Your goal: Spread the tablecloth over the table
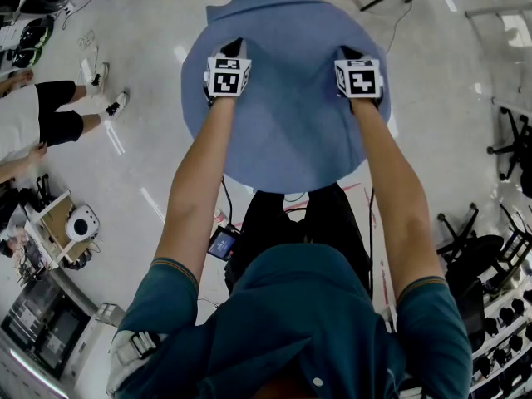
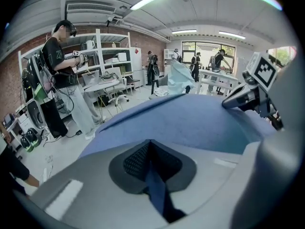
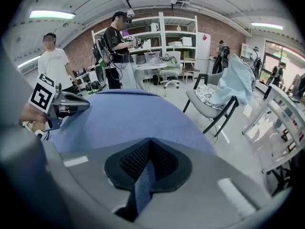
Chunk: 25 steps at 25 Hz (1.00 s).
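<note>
The left gripper point(image 1: 233, 50) and the right gripper point(image 1: 349, 54) are held out in front of the person, side by side and well apart, both tipped downward. Each one grips the blue tablecloth point(image 1: 287, 115) near its far half.

In the left gripper view the jaws are closed tight, with a thin fold of blue fabric pinched between the dark pads and trailing back towards the camera. The right gripper view shows the same: its jaws are together on a narrow strip of the cloth.

From above, the tablecloth spreads as a wide, rounded sheet in front of the person. Its near edge hangs close to their legs, and a corner is folded back at the far side. From both grippers it swells forward like a smooth dome. It hides whatever is below, so I cannot tell whether it rests on a counter or hangs in the air above the pale floor point(image 1: 432, 98).

Around this, a person in a dark shirt point(image 2: 62, 66) stands by white shelves point(image 3: 176, 37), and another in a white shirt point(image 3: 52, 61) stands nearby. A chair point(image 3: 214, 106) with light fabric draped over it stands off to the right.
</note>
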Available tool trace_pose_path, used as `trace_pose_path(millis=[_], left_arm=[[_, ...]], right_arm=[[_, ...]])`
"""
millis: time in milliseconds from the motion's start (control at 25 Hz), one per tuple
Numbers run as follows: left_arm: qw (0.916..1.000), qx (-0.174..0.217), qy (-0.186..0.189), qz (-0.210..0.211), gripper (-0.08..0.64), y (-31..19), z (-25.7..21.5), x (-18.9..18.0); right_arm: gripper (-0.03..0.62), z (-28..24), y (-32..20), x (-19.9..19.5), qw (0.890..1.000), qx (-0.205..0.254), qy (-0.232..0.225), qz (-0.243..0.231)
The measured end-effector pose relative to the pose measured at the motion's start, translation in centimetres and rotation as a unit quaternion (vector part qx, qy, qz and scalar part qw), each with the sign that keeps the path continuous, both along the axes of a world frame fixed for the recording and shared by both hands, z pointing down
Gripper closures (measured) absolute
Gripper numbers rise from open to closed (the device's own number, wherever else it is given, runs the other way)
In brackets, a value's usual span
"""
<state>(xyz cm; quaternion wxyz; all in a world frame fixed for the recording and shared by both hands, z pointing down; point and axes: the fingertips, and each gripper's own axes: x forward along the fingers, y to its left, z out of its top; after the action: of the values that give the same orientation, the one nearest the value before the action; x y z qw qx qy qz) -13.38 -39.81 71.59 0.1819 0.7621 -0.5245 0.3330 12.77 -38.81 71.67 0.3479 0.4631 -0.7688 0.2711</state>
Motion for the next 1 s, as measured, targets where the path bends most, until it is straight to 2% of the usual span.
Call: trace_pose_path(millis=[120,240,320,480,800,1000], left_arm=[[0.9992,0.030,-0.022,0.015,0.558,0.3,-1.4,-0.8],[0.9985,0.017,-0.038,0.036,0.554,1.1,-0.7,-1.2],[0.9990,0.036,-0.020,0.020,0.558,1.9,-2.1,-1.8],[0.9933,0.108,0.040,0.003,0.558,2.9,-8.2,-1.5],[0.9692,0.209,0.125,0.034,0.560,6.6,-22.7,-0.6],[0.9545,0.258,0.141,0.050,0.560,9.9,-30.4,-1.2]], right_arm=[[0.580,-1.2,-0.5,0.3,1.000,0.017,0.007,0.001],[0.580,-1.5,-0.8,0.4,1.000,0.028,0.009,-0.001],[0.580,-3.1,-0.4,-0.4,0.999,0.048,-0.013,0.004],[0.580,-9.6,0.0,-2.7,0.991,0.122,-0.052,-0.015],[0.580,-25.1,4.1,-5.5,0.963,0.247,-0.097,-0.043],[0.581,-33.3,8.5,-6.2,0.945,0.302,-0.118,-0.044]])
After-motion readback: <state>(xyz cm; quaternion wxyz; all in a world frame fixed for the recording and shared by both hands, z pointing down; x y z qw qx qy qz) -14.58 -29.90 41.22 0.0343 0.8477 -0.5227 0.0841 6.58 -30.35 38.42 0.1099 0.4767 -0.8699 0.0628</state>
